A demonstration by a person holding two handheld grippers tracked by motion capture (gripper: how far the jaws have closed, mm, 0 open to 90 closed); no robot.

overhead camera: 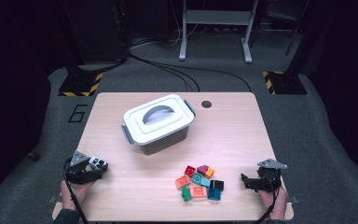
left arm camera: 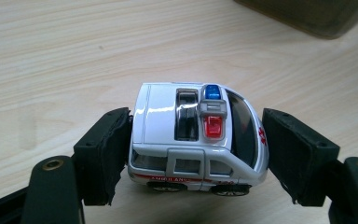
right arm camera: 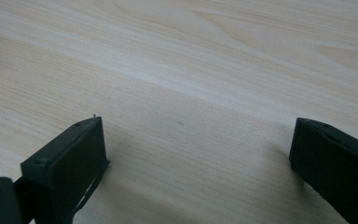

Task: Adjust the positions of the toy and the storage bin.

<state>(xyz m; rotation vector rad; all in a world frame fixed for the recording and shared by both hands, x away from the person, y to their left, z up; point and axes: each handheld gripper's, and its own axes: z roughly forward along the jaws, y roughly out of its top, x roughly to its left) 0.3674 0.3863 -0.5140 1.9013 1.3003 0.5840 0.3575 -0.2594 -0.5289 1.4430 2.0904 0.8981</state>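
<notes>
A white toy ambulance [left arm camera: 191,140] with a blue and a red roof light sits between the black jaws of my left gripper [left arm camera: 196,144]. One pad presses its rear and the other its nose. In the high view the ambulance [overhead camera: 99,163] and the left gripper [overhead camera: 93,169] are near the table's left front, held by a hand. My right gripper [overhead camera: 246,181] rests at the right front with its jaws pointing left. In the right gripper view, the right gripper [right arm camera: 198,140] stands open over bare wood, nothing between the pads.
A dark box with a white lid and grey handle [overhead camera: 158,122] stands mid-table; its corner [left arm camera: 317,16] lies beyond the ambulance. Several coloured bricks [overhead camera: 199,183] are heaped at the front centre, left of the right gripper. A round cable hole [overhead camera: 206,104] is near the far edge.
</notes>
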